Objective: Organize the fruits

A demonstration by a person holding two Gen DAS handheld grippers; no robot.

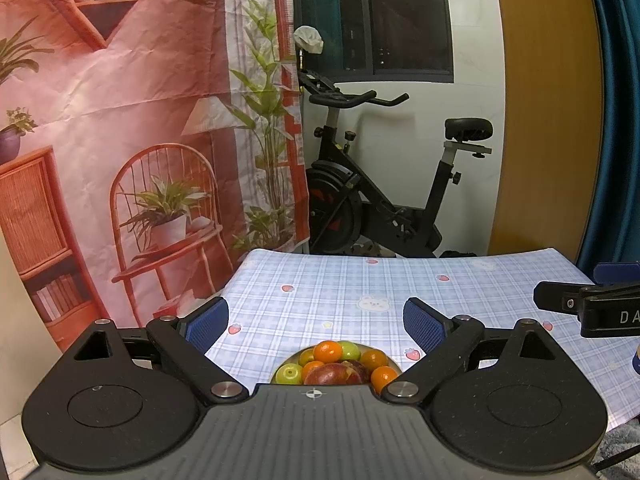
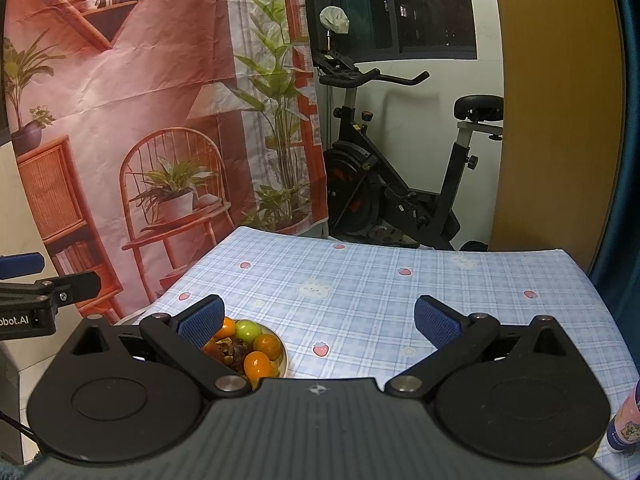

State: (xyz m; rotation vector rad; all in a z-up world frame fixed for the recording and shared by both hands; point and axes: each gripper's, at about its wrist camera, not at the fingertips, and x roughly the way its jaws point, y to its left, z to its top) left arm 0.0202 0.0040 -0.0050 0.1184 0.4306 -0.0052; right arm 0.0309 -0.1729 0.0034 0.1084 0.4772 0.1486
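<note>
Both grippers, left and right, gape wide, holding nothing, above the bowl of fruit; bare cloth stretches beyond it to the far edge.

Left gripper held level, pointing forward, jaws spread wide with nothing between them. Blue ribbed pads face inward, each on a black linkage arm hinged at a silver pivot. Right gripper in the same pose: jaws wide apart, empty, blue pads angled inward. The two grippers sit side by side, well apart. In the left wrist view the right gripper's black finger with its blue tip enters from the right edge; in the right wrist view the left gripper's finger enters from the left edge. Neither view shows the person's hands or sleeves; they lie behind the cameras.
</note>
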